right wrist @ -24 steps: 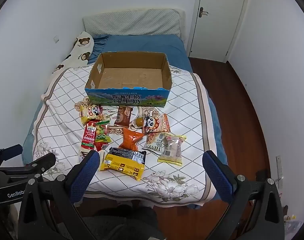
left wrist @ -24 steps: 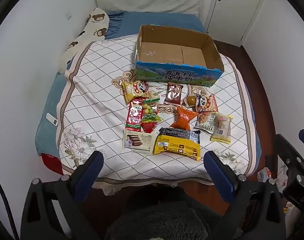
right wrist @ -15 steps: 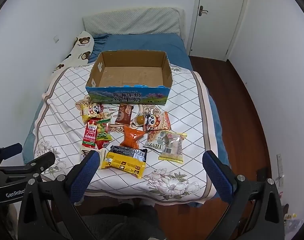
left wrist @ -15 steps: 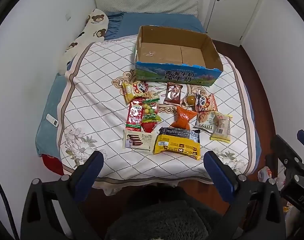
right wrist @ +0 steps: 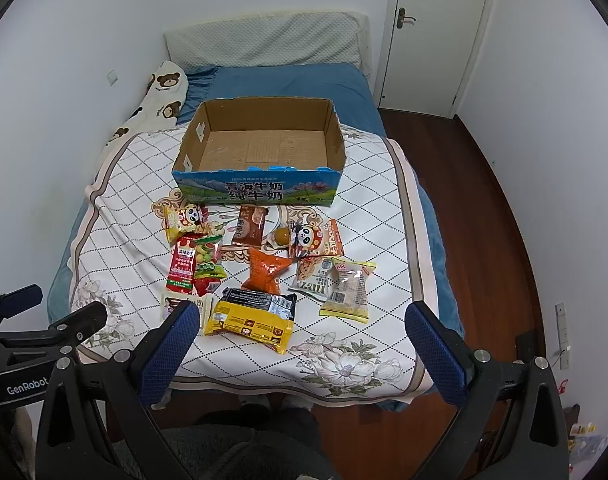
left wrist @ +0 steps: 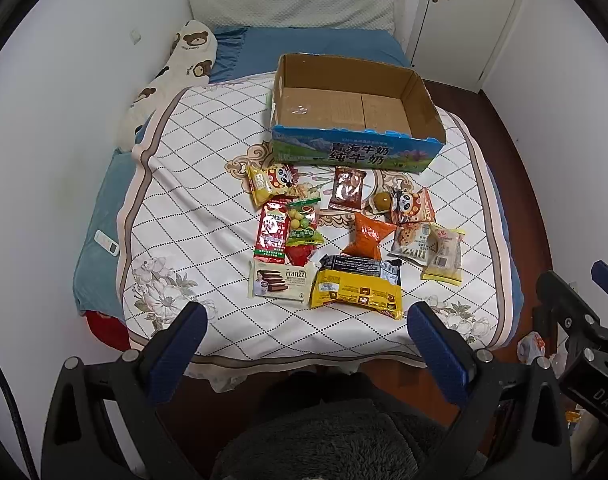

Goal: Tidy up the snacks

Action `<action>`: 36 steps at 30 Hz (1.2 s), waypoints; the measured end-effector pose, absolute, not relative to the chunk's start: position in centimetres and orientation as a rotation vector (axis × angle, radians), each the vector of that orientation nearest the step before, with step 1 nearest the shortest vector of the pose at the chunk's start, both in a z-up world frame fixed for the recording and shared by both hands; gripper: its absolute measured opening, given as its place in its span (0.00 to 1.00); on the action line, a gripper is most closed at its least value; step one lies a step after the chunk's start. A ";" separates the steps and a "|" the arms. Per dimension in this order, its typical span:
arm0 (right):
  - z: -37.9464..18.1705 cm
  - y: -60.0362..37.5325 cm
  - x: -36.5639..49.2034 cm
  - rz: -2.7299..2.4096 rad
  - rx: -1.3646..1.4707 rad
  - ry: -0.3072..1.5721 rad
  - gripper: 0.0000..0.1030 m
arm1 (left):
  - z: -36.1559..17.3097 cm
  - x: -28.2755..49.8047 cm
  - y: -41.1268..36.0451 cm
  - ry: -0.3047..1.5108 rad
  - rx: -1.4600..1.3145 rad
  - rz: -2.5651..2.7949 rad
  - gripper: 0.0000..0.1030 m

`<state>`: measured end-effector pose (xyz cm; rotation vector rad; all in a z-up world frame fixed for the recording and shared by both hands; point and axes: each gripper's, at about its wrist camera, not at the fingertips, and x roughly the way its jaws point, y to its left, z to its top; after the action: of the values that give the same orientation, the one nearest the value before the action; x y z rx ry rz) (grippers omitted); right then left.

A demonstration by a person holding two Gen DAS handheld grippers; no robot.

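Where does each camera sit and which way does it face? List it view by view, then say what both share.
Left wrist: sits on the left gripper, above the bed's foot, looking down at the open brown cardboard box; the right gripper shows at right.
Right wrist: sits on the right gripper, same aim; the left gripper shows at left.
Shared: box, yellow rectangular snack packet, white quilted cover.

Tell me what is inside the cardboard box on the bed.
The cardboard box holds no snacks: only its bare brown floor flaps show. The strip of floor just behind its near wall is hidden in both views. All the snack packets, like the yellow packet, lie on the quilt in front.
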<state>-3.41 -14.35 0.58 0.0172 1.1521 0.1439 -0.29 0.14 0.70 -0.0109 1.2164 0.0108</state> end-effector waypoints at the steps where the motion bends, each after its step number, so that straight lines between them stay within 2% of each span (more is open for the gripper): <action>1: 0.6 -14.4 -3.4 0.144 0.017 1.152 1.00 | 0.7 -0.3 0.1 1.217 -0.010 0.009 0.99; 36: 0.9 -14.1 -2.8 0.147 0.038 1.150 1.00 | 1.3 0.7 0.6 1.204 -0.003 0.015 1.00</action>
<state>-2.77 -14.06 0.90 0.0382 1.1495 0.1470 0.71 0.60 1.28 -0.0034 1.2042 0.0152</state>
